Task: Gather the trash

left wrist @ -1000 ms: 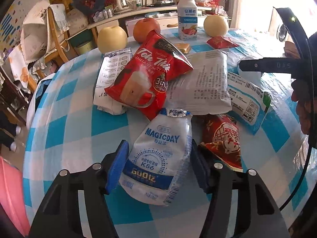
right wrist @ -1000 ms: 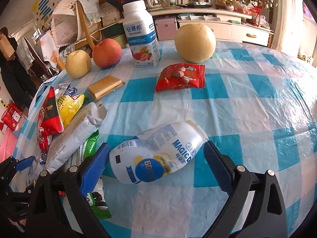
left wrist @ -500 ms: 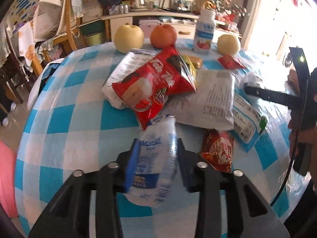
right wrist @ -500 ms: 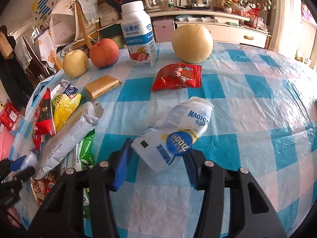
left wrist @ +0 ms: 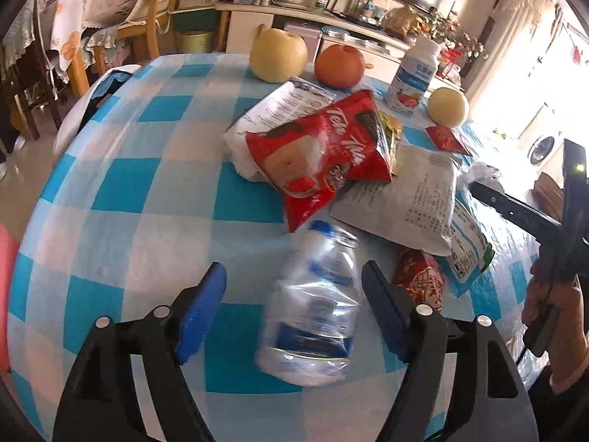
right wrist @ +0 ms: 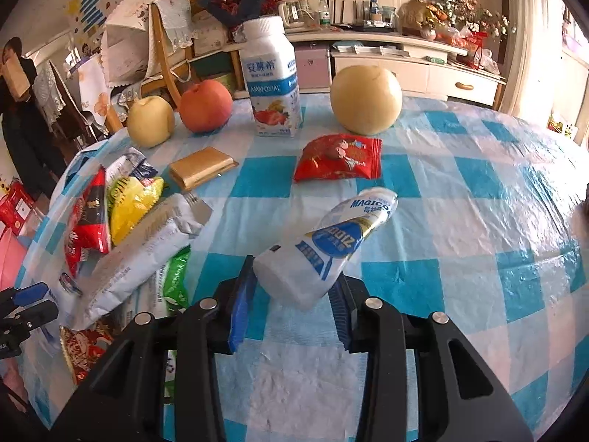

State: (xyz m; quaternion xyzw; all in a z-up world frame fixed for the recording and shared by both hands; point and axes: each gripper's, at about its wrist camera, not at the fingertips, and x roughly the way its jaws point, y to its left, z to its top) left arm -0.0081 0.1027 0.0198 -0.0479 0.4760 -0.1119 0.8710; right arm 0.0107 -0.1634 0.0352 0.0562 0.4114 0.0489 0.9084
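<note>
My left gripper [left wrist: 294, 296] is open. A crushed white and blue Magicday bottle [left wrist: 313, 302] sits blurred between its fingers, nearer the right one, touching neither. My right gripper [right wrist: 291, 294] is shut on a second white Magicday bottle [right wrist: 327, 246], held tilted above the blue checked tablecloth [right wrist: 460, 221]. A pile of wrappers lies beyond the left gripper: a red tea bag packet [left wrist: 324, 154], a white packet [left wrist: 405, 199] and a small red wrapper [left wrist: 419, 280].
Two pears [right wrist: 364, 99], an apple [right wrist: 205, 106] and an upright yogurt bottle [right wrist: 270, 77] stand at the table's far side. A red snack packet [right wrist: 338, 158] and a wafer pack [right wrist: 202, 165] lie nearby. A chair [left wrist: 110, 25] stands behind.
My left gripper has opened and the crushed bottle has come loose, blurred between the fingers. My right gripper has closed on its bottle and lifted it to a tilt.
</note>
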